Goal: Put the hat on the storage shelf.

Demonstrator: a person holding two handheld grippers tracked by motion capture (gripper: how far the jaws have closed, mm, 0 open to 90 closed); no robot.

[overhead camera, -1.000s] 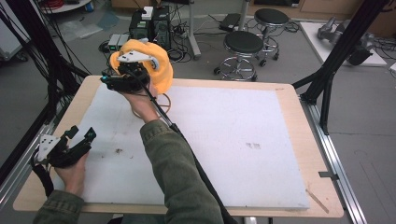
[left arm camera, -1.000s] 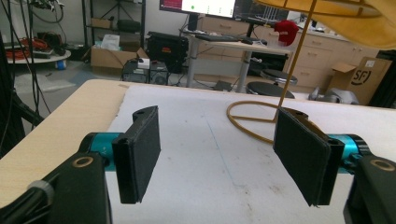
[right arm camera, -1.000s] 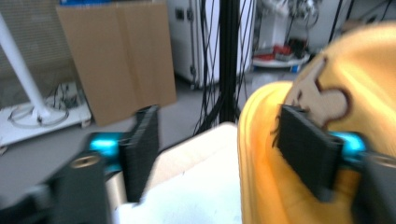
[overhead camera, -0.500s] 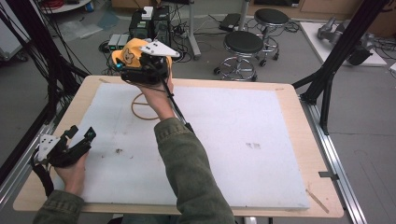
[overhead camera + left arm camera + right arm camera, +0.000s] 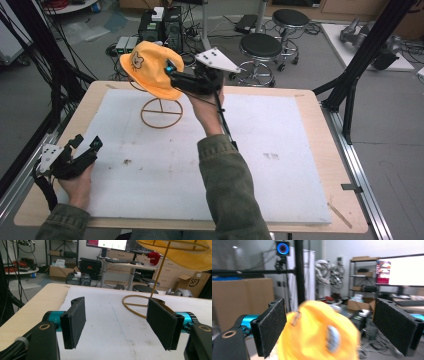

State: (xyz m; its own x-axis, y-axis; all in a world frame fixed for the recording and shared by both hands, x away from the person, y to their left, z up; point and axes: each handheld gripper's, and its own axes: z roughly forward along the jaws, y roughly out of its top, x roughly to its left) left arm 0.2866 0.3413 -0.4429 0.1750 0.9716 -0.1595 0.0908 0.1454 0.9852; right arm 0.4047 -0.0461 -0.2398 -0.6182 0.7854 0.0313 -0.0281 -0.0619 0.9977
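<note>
A yellow hat (image 5: 149, 69) with a bear face sits on top of a thin wire stand (image 5: 161, 113) at the back left of the white board. My right gripper (image 5: 175, 79) hovers just right of the hat and points at it. Its jaws have just been opening and stand wide apart. In the right gripper view the blurred hat (image 5: 319, 335) lies ahead between the pads (image 5: 273, 325), which do not press on it. My left gripper (image 5: 85, 147) rests open and empty at the board's front left. From there I see the stand's ring base (image 5: 136, 303) and the hat's underside (image 5: 180, 255).
The white board (image 5: 280, 130) covers a wooden table (image 5: 330, 120). Black frame posts (image 5: 360, 60) stand at both sides. Behind the table are stools (image 5: 260, 47), computer boxes (image 5: 160, 25) and cables on the floor.
My right hand has drawn back to the right, away from the hat. The hat stays on the wire stand, whose ring base now shows. The left hand has not moved.
</note>
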